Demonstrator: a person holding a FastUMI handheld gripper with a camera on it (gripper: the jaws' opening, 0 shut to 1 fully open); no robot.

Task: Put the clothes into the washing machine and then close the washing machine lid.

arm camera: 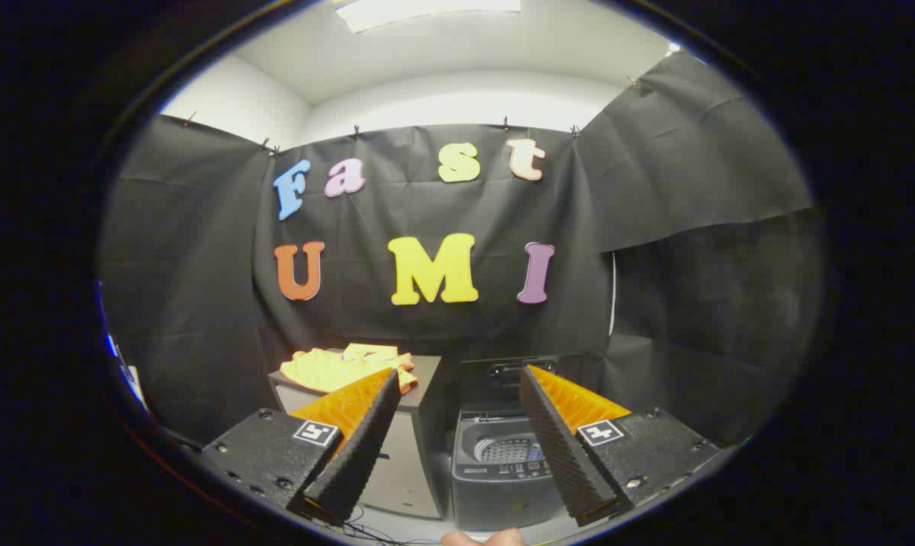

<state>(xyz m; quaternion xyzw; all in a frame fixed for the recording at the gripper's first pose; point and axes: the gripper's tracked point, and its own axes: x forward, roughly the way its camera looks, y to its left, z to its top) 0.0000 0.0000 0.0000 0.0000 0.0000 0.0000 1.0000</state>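
We hold the gripper (457, 383) spread, empty — crumpled yellow cloth clothes (343, 368) unloaded beside the open-lidded grey plastic washing machine (502, 474).

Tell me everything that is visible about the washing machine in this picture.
The washing machine is a small dark grey top-loader standing on the floor, beyond the open gripper and seen between its two fingers. Its lid is raised upright at the back, so the metal drum with its holes is exposed. No clothes are visible in it. A control strip runs along the front edge. It stands beside a grey cabinet that carries the yellow clothes. Nothing grips it.
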